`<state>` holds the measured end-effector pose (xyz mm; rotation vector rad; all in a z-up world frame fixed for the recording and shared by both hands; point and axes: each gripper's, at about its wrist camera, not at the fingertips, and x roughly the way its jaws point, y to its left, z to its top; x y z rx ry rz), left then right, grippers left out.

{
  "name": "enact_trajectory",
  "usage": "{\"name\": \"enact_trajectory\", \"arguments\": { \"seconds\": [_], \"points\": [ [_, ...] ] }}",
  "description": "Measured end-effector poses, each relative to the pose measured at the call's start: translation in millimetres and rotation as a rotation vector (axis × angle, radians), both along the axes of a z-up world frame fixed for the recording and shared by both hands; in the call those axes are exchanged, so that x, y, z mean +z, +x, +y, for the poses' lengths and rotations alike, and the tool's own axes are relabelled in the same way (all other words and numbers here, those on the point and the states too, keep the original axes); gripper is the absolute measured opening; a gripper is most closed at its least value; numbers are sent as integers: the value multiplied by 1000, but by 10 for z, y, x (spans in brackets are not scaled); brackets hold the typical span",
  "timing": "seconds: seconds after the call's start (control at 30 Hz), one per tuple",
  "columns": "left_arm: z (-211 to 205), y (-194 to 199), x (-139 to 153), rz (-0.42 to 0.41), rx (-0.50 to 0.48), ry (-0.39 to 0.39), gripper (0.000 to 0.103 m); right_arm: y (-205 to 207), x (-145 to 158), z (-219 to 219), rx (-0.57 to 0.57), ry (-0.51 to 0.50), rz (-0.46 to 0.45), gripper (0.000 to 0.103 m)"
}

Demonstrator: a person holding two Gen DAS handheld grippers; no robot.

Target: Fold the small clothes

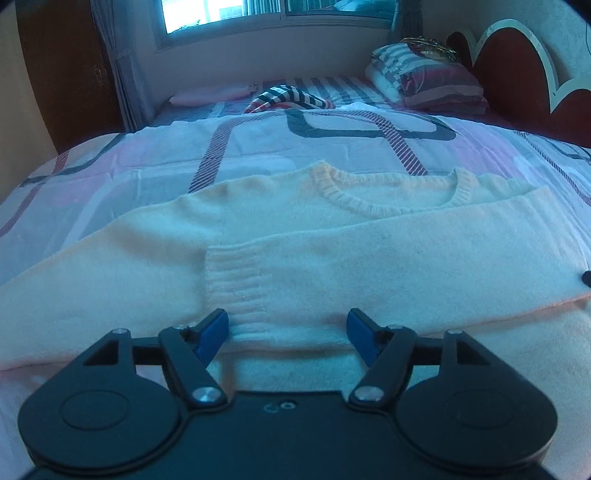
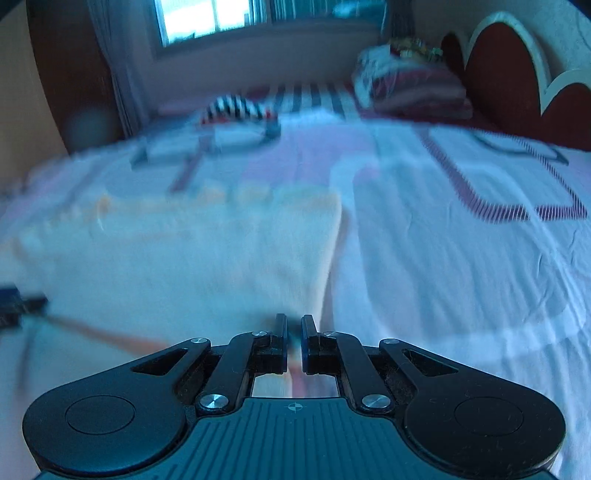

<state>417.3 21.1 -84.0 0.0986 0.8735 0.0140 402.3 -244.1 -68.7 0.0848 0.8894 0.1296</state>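
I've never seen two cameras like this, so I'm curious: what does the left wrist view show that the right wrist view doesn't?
Only the left wrist view shows the sweater's neckline, a ribbed cuff folded across the front, and the left gripper open just over the sweater.

Only the right wrist view, which is blurred, shows the sweater's side edge with bare bedsheet beside it, and the right gripper shut; whether it pinches cloth is unclear.

Both show the sweater, bed, window, striped pillows and headboard.

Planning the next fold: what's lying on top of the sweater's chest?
One sleeve is folded across the sweater, its ribbed cuff just ahead of the open left gripper. The chest beneath that sleeve is covered and unseen.
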Motion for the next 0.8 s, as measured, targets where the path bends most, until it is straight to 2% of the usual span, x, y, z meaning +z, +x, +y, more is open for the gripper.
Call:
{"name": "enact_trajectory", "arguments": {
  "seconds": [0.1, 0.17, 0.23, 0.3, 0.43, 0.5, 0.63, 0.73, 0.8],
  "points": [
    [-10, -45, 57, -17, 2, 19, 71, -51, 86, 9, -16, 17, -29, 4],
    [22, -48, -7, 2, 4, 11, 73, -126, 134, 18, -11, 29, -72, 4],
    [98, -52, -40, 0, 20, -28, 78, -96, 15, 85, 9, 1, -10, 4],
    [170, -57, -11, 10, 36, -64, 78, -94, -21, 89, 4, -2, -9, 4],
    [368, -195, 69, -21, 85, -72, 76, -161, 117, 35, -26, 45, -37, 5],
    [578, -288, 90, -29, 137, -90, 76, -183, 147, 53, -23, 45, -46, 5],
    [1230, -528, 119, -44, 301, -106, 76, -227, 192, 98, -37, 66, -56, 5],
    [1851, -761, 99, -52, 471, -113, 76, -229, 207, 156, -44, 84, -55, 5],
    [2329, -965, 80, -72, 593, -145, 76, -199, 197, 210, -48, 94, -47, 5]
  ]
}}
